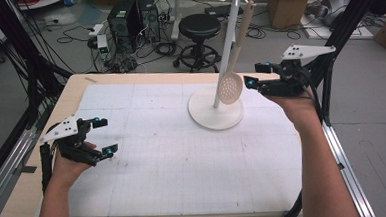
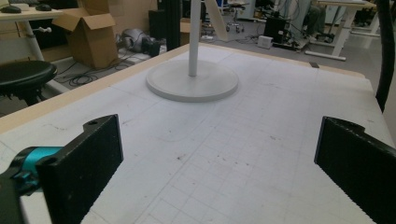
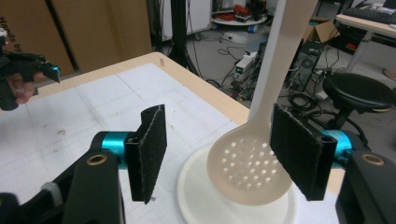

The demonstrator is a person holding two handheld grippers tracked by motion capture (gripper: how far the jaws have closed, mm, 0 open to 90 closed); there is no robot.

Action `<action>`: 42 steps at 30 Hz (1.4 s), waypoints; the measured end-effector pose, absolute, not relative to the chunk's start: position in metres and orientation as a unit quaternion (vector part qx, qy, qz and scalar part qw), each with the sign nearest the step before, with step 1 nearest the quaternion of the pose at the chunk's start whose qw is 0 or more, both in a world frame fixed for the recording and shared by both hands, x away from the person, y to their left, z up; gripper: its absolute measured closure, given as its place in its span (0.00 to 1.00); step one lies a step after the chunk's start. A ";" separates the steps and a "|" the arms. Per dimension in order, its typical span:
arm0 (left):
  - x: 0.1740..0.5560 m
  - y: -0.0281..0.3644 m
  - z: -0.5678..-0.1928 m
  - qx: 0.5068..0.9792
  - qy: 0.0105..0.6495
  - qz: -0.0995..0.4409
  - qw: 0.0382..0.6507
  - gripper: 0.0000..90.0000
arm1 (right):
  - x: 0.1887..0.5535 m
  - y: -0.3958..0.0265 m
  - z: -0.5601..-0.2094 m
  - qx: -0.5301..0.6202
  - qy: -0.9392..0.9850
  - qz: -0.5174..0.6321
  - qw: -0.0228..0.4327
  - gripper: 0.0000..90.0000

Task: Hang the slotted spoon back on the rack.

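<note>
Your left gripper (image 1: 102, 137) rests near you on the table (image 1: 149, 171), jaws wide apart and holding nothing. Farther off, your right gripper (image 3: 217, 151) has its jaws apart too, and the slotted spoon (image 3: 247, 168) hangs free on the white stand (image 1: 216, 112) just beyond them, so the hanging looks done. The right gripper view shows the spoon's holes; the high view shows the hooks up top.

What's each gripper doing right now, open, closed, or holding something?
Left gripper: open, empty.
Right gripper: open, beside the hanging skimmer, not gripping it.
</note>
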State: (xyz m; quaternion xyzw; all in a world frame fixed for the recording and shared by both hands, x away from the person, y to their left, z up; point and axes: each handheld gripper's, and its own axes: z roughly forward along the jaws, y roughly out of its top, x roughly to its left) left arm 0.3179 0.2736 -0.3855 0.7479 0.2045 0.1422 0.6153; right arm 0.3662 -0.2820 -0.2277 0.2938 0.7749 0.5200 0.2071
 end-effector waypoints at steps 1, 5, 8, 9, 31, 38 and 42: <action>0.318 0.274 -0.385 0.748 0.204 0.143 0.615 0.02 | 0.365 -0.282 -0.230 0.295 0.774 0.520 0.208 0.37; 0.318 0.274 -0.385 0.747 0.204 0.142 0.616 0.02 | 0.358 -0.284 -0.242 0.296 0.770 0.528 0.201 0.34; 0.318 0.273 -0.386 0.747 0.206 0.141 0.616 0.02 | 0.353 -0.285 -0.251 0.296 0.765 0.535 0.199 0.33; 0.318 0.273 -0.386 0.749 0.204 0.140 0.614 0.02 | 0.353 -0.285 -0.254 0.298 0.764 0.536 0.198 0.32; 0.318 0.273 -0.388 0.749 0.204 0.137 0.615 0.02 | 0.317 -0.280 -0.319 0.308 0.756 0.540 0.206 0.22; 0.319 0.271 -0.388 0.749 0.200 0.131 0.618 0.02 | 0.308 -0.280 -0.338 0.312 0.748 0.552 0.195 0.21; 0.319 0.272 -0.388 0.748 0.199 0.130 0.620 0.02 | 0.304 -0.278 -0.346 0.307 0.751 0.556 0.184 0.18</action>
